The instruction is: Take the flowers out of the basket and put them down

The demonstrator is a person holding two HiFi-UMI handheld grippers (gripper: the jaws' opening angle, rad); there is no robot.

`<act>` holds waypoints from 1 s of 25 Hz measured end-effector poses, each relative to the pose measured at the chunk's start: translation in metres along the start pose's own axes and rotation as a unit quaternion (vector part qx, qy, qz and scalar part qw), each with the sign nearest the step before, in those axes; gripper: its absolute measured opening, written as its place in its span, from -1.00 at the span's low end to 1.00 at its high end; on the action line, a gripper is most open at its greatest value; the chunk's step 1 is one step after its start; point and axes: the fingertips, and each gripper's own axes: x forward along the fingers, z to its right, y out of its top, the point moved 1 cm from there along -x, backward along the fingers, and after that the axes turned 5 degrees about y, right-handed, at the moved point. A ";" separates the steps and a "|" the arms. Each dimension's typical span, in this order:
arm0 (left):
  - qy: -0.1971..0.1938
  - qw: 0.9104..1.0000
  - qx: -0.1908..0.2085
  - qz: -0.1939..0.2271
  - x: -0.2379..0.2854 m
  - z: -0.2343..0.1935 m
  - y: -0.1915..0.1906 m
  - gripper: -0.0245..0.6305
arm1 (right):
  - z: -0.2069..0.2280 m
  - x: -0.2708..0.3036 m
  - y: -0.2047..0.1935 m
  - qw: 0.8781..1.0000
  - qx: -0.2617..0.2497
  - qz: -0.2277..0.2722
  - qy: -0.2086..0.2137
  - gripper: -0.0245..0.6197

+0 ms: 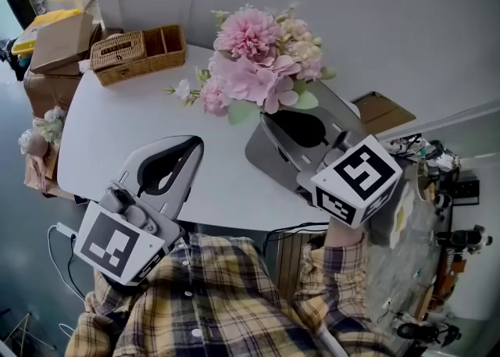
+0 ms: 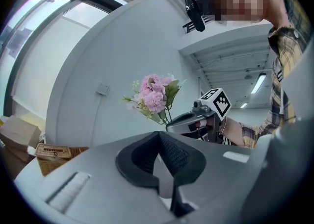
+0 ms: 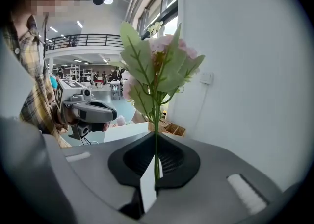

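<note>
Pink flowers, at 12 o'clock clear of the basket at 10, ride on one thin stem pinched in the right gripper: top-heavy, may pivot or slip; left gripper closed, empty.

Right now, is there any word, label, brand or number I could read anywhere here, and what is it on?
None readable.
The left marker cube and right marker cube carry only black-and-white square patterns, no letters.
The cardboard box shows no legible print.
</note>
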 end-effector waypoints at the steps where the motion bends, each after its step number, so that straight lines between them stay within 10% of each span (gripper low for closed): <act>1: 0.001 1.000 -0.001 0.002 -0.007 -0.012 0.001 -0.89 | -0.006 0.016 0.004 1.000 0.001 0.000 0.005 -0.89; 12: 0.022 1.000 0.011 -0.018 -0.051 -0.092 0.003 -0.89 | -0.046 0.128 0.014 0.998 0.031 -0.007 0.047 -0.88; 25: 0.015 0.999 0.004 -0.034 -0.070 -0.139 -0.005 -0.89 | -0.053 0.217 -0.095 0.986 0.150 -0.069 0.014 -0.88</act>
